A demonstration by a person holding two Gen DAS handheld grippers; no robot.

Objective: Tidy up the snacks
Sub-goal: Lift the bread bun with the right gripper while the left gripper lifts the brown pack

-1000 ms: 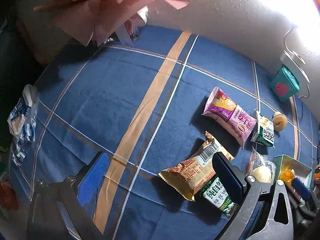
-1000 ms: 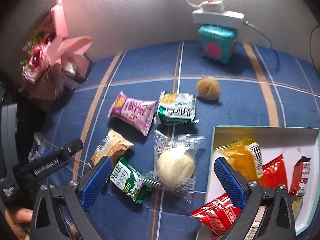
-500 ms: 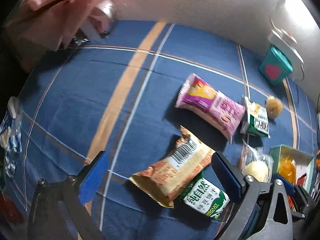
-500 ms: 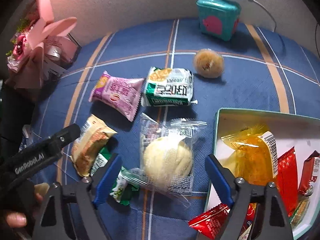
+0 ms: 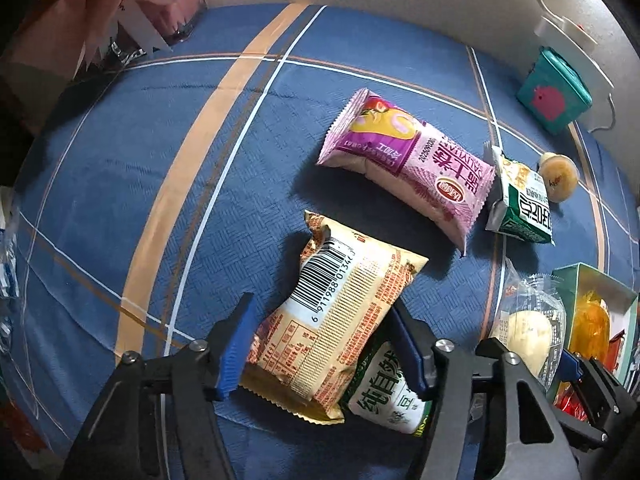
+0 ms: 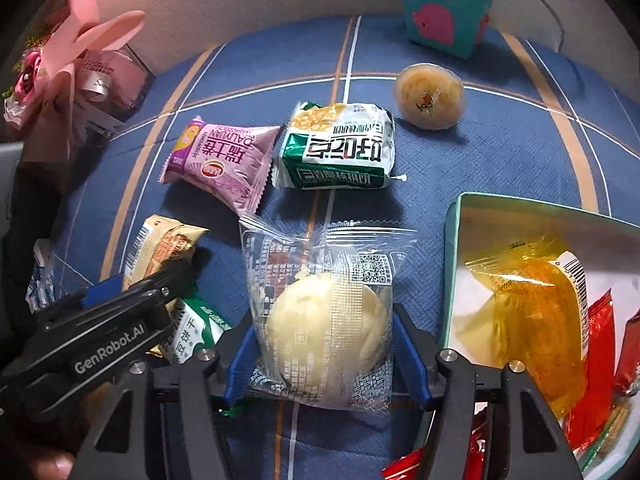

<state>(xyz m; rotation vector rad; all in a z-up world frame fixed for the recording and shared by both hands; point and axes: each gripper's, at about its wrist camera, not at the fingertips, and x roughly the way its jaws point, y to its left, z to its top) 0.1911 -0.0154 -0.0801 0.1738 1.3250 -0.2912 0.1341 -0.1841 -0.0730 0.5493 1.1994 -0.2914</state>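
Two grippers, one snack each, six snacks out on the cloth

Left gripper has its blue fingers closed in on the beige packet, right gripper pinches the clear-wrapped bun just left of the teal box. Farther back: one purple packet, one green-white packet, one round cake. One green biscuit pack sits near, half under the beige one
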